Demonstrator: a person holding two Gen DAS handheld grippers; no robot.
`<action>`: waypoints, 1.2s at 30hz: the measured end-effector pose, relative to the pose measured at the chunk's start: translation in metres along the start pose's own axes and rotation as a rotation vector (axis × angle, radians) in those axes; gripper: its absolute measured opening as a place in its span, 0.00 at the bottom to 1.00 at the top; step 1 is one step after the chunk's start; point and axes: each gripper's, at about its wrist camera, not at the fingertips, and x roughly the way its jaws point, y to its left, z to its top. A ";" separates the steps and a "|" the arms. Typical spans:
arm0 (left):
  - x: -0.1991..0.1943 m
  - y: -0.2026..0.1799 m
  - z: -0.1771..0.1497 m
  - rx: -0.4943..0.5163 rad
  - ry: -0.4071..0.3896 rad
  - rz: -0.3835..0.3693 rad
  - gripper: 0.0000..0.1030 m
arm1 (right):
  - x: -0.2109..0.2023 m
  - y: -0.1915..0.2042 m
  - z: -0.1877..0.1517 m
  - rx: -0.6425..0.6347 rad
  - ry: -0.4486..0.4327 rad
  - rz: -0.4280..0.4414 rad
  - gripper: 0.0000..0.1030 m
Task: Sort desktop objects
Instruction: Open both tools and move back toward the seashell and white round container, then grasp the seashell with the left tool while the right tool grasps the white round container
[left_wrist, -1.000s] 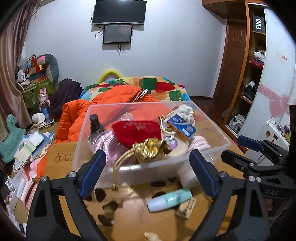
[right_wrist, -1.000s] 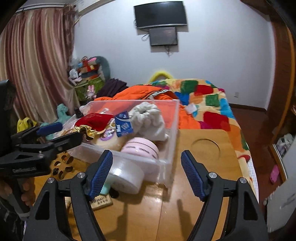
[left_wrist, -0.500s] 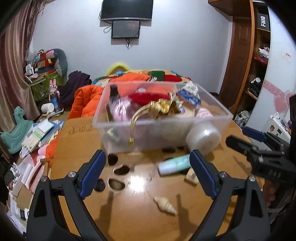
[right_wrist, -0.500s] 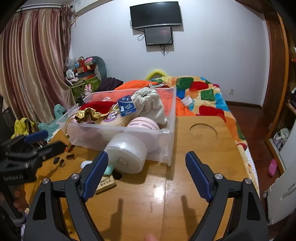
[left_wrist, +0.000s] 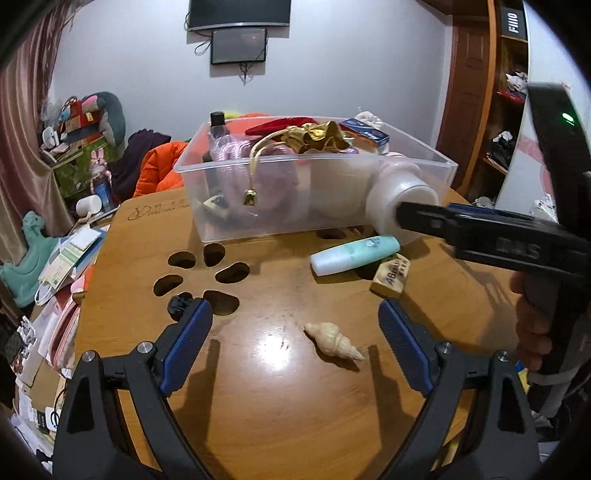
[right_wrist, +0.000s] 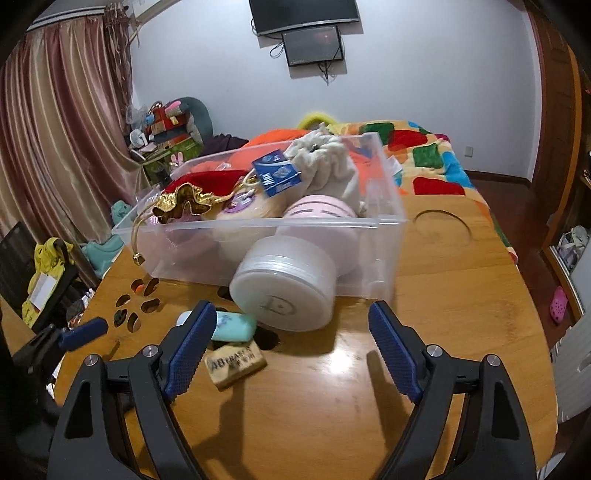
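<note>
A clear plastic bin (left_wrist: 258, 218) (right_wrist: 384, 236), full of pouches, a dark bottle and small boxes, stands on the round wooden table (left_wrist: 280, 398). In front of it lie a white round jar (right_wrist: 284, 291) (left_wrist: 397, 206), a mint tube (left_wrist: 354, 254) (right_wrist: 234, 326), a lettered eraser (left_wrist: 391, 275) (right_wrist: 234, 363) and a cream seashell (left_wrist: 332, 341). My left gripper (left_wrist: 295, 347) is open, low over the table, with the seashell between its jaws. My right gripper (right_wrist: 291, 347) is open just short of the jar; it also shows in the left wrist view (left_wrist: 480, 229).
Paw-print cutouts (left_wrist: 207, 269) pierce the table at the left, with a black clip (left_wrist: 179, 304) beside them. A round recess (right_wrist: 441, 225) lies right of the bin. A bed with an orange jacket (left_wrist: 159, 166) stands behind. Papers (left_wrist: 70, 254) pile up at the left.
Both grippers have pulled back and dropped lower, away from the bin. The seashell has come between my left jaws. The right gripper has swung across in front of the jar.
</note>
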 end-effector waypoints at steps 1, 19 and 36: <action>-0.001 -0.001 -0.001 0.002 -0.002 -0.007 0.89 | 0.003 0.003 0.002 -0.008 0.000 -0.014 0.79; 0.009 -0.006 -0.012 -0.015 0.038 -0.085 0.56 | 0.022 0.002 0.002 0.039 0.054 0.003 0.62; 0.010 -0.022 -0.015 0.045 0.036 0.028 0.20 | -0.012 -0.017 -0.010 0.042 -0.009 0.004 0.62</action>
